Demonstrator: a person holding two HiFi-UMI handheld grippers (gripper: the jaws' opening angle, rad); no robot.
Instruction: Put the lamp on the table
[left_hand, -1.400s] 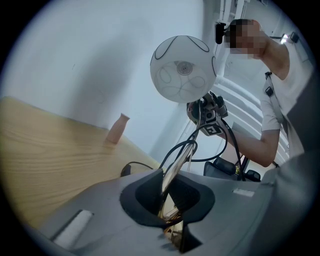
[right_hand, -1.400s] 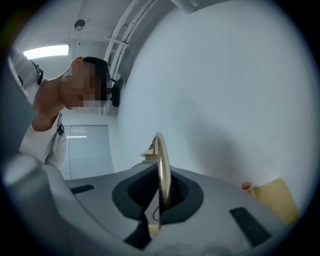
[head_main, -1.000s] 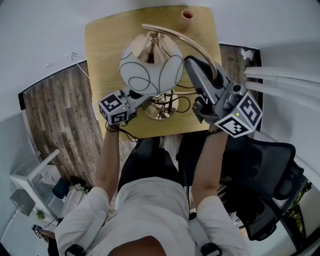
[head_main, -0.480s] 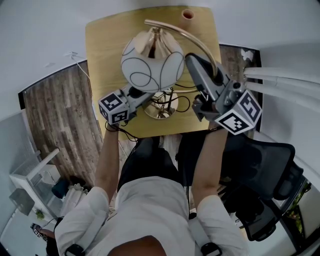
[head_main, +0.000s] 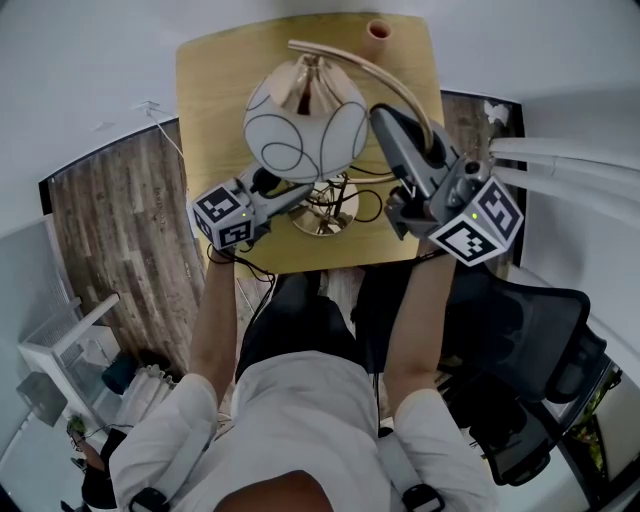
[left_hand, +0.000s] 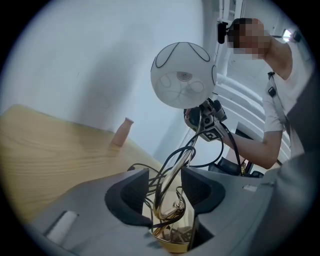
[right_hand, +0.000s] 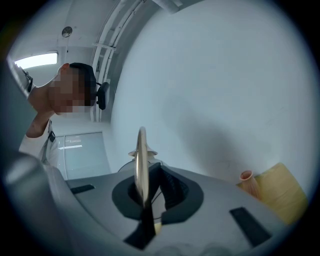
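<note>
Left gripper (left_hand: 165, 185) jaws have let go since a moment ago and are opening. The lamp's (head_main: 305, 125) thin gold stem (left_hand: 172, 170) and its black cord stand in the gap between them, with neither pad pressing on them. That gripper has also edged slightly toward the person's left. The lamp itself sits almost where it was half a second back.

Right gripper (right_hand: 150, 190) jaws are closed on the lamp's curved gold arm (right_hand: 142, 155), which passes upright through the pinch. From the head view this gripper reaches in from the right, just beside the white globe shade (head_main: 300, 120).

The shade hangs from the arm above the round gold base (head_main: 325, 215). That base rests on the wooden tabletop (head_main: 215, 90) close to its near edge, with the left jaws low around the stem just over it. A small pinkish vase (head_main: 377, 28) stands at the far edge of the tabletop, well apart from the lamp. A black office chair (head_main: 540, 330) is at the person's right.
</note>
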